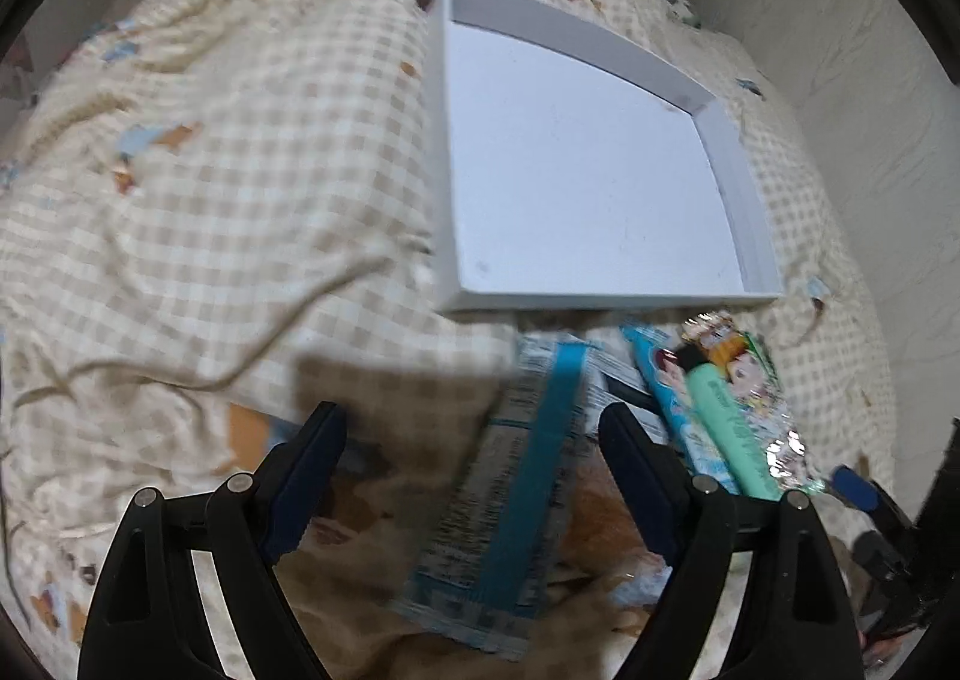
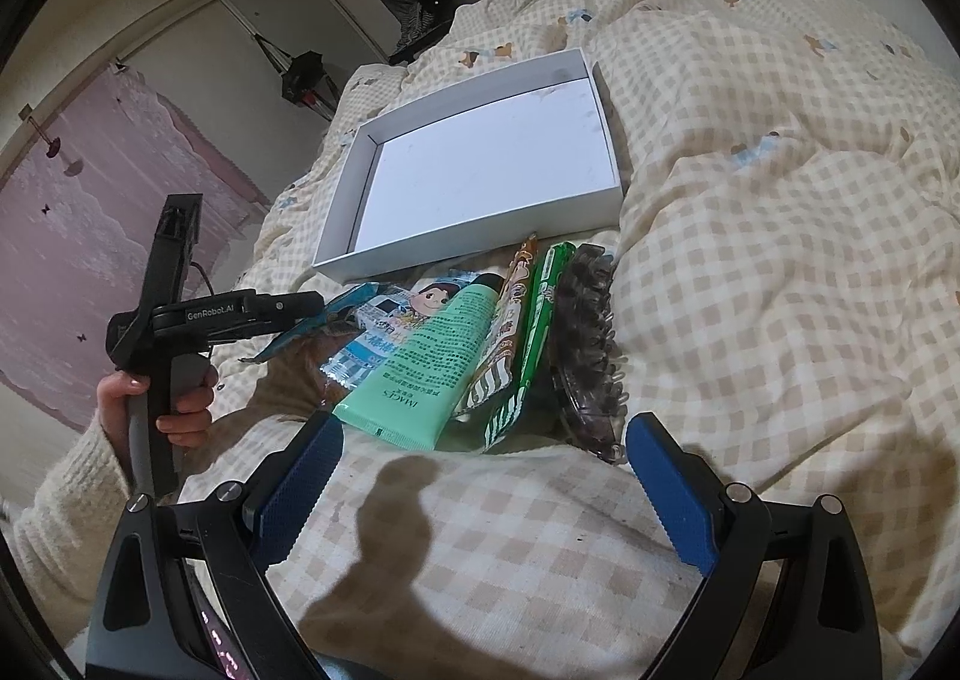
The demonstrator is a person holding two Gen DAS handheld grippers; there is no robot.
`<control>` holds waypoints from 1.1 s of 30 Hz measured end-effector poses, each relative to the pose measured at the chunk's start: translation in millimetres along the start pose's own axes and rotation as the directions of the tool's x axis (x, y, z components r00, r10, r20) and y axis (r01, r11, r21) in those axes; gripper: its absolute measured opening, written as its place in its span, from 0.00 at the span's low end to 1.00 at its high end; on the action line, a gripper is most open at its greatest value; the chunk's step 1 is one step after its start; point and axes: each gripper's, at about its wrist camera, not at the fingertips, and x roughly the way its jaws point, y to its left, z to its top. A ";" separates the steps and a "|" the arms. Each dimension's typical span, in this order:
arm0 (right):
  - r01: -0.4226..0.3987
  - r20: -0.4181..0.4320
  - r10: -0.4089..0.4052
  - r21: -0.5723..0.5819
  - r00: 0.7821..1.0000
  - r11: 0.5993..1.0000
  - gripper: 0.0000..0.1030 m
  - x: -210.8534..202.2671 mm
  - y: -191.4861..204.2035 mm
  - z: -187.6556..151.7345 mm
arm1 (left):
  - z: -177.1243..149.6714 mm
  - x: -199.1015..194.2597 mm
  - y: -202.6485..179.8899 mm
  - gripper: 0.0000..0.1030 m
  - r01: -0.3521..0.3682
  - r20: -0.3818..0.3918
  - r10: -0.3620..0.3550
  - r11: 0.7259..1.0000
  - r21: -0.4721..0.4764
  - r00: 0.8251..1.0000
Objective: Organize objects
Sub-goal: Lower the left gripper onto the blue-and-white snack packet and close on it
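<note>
Bed: your checked quilt (image 2: 750,260) carries everything.
Box: white shallow box (image 2: 480,164) sits open-topped, just beyond the pile.
Pile: blue-striped packet (image 1: 510,476), mint tube (image 2: 426,362), snack sticks (image 2: 528,332), dark hair claw (image 2: 588,344), all overlapping.
Left gripper (image 1: 474,470): your jaws gape, straddling the packet, not pressing.
Right gripper (image 2: 486,500): jaws apart, holding nothing.

One white box (image 2: 480,170) at frame centre; below it one mint tube (image 2: 426,362), one dark hair claw (image 2: 588,344), and perhaps four snack packets (image 2: 528,332), overlapping.
</note>
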 end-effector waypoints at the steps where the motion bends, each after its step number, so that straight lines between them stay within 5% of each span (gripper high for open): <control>1: -0.001 -0.001 0.001 0.001 1.000 1.000 0.94 0.0 -0.1 0.0 | -0.4 -5.3 0.7 0.86 -0.071 0.044 0.071 0.997 -0.005 0.996; 3: -0.003 -0.003 0.003 0.002 1.000 1.000 0.94 0.1 -0.3 0.2 | -1.0 -16.0 0.5 0.86 -0.228 0.135 0.229 0.973 -0.025 0.964; 5: -0.002 -0.003 0.002 0.002 1.000 1.000 0.94 0.3 -0.3 0.4 | -0.1 -18.8 -2.6 0.86 -0.261 0.159 0.256 0.965 0.009 0.953; 11: -0.002 -0.003 0.002 0.002 1.000 1.000 0.94 0.3 -0.4 0.8 | -2.6 -10.8 -13.7 0.82 -0.153 0.085 0.144 0.982 0.110 0.986; 19: -0.004 -0.005 0.004 0.004 1.000 1.000 0.94 0.6 -1.1 1.3 | 2.2 5.3 -20.7 0.35 -0.105 0.005 0.105 0.987 0.124 0.994; 24: -0.005 -0.006 0.005 0.005 1.000 1.000 0.94 0.8 -1.6 1.3 | 1.7 13.6 -18.7 0.37 -0.087 -0.046 0.093 0.990 0.107 0.995; 27: -0.004 -0.007 0.004 0.005 1.000 1.000 0.94 0.9 -1.7 1.4 | 4.2 24.0 -13.8 0.52 -0.065 -0.116 0.071 0.997 0.052 0.991; 32: -0.004 -0.007 0.004 0.008 1.000 1.000 0.94 0.7 -2.2 1.1 | 7.4 32.2 -11.2 0.51 -0.090 -0.141 0.089 0.996 0.001 0.986; 33: -0.005 -0.008 0.005 0.009 1.000 1.000 0.94 0.7 -2.4 1.0 | 6.4 31.3 -14.2 0.43 -0.108 -0.135 0.110 0.994 0.021 0.985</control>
